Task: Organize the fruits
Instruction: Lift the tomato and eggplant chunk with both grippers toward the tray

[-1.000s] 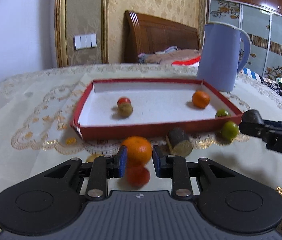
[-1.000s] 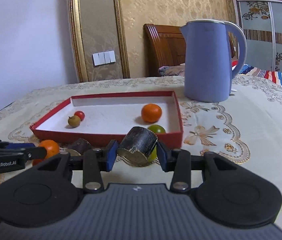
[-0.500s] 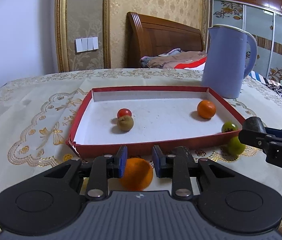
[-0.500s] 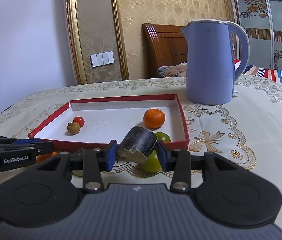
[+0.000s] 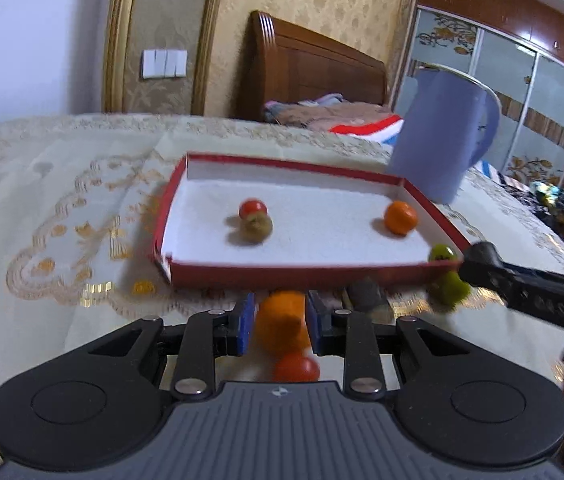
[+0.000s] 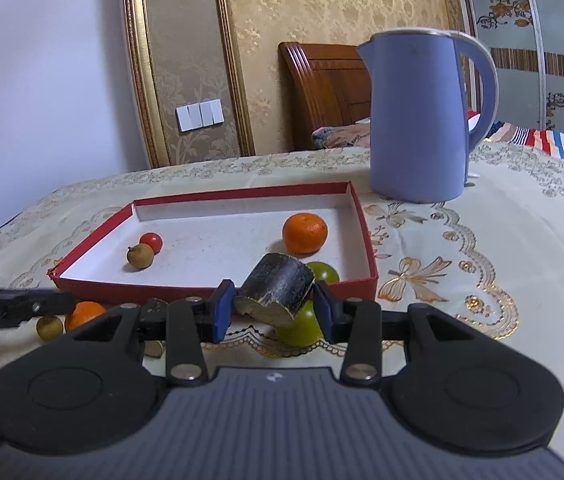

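A red tray (image 5: 282,271) (image 6: 218,292) with a white floor holds an orange (image 5: 401,218) (image 6: 305,233), a red tomato (image 5: 253,208) (image 6: 151,242), a brown fruit (image 5: 257,227) (image 6: 140,256) and a green fruit (image 5: 442,253) (image 6: 323,272). My left gripper (image 5: 279,320) has its jaws around an orange (image 5: 282,320) just before the tray's near wall; whether it is lifted cannot be told. My right gripper (image 6: 274,308) is shut on a dark sugarcane piece (image 6: 276,294) and holds it above the table.
On the tablecloth lie a red tomato (image 5: 296,368), a second dark cane piece (image 5: 364,298), a green fruit (image 5: 450,290) (image 6: 300,326) and a small brown fruit (image 6: 49,327). A blue kettle (image 5: 438,136) (image 6: 422,120) stands behind the tray's right corner.
The left gripper with the orange has shifted and tilted left; the red tomato shows below it again. The right gripper has risen with the cane piece.
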A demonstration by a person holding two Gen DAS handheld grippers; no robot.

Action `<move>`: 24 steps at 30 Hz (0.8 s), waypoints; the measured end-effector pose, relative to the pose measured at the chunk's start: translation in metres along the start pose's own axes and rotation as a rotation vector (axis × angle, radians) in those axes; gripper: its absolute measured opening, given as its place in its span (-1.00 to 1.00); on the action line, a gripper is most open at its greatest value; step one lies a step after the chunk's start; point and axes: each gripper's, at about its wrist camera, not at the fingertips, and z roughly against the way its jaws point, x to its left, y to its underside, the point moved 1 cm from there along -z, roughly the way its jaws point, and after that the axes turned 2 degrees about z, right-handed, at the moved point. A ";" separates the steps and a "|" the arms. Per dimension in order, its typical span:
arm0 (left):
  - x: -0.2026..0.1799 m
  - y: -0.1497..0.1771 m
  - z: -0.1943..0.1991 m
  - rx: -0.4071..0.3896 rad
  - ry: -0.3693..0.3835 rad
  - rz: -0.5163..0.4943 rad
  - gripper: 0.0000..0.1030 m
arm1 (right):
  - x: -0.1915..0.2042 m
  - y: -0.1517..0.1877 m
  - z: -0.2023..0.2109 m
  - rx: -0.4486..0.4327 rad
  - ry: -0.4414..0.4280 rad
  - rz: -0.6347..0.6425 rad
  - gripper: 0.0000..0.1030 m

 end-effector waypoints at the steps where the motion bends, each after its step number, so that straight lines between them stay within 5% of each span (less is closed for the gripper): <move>1: 0.001 0.004 0.002 0.007 0.012 -0.003 -0.47 | 0.000 0.001 0.000 0.002 -0.003 -0.002 -0.23; 10: -0.022 0.023 0.010 -0.006 0.021 -0.078 -0.47 | 0.000 0.002 -0.001 0.006 -0.005 -0.007 -0.23; 19: -0.025 0.033 0.010 -0.011 -0.058 -0.115 -0.44 | -0.002 0.003 -0.001 0.004 -0.014 -0.020 -0.22; 24: -0.027 0.035 0.005 0.006 -0.069 -0.140 0.05 | -0.001 0.003 -0.002 0.009 -0.018 -0.015 -0.22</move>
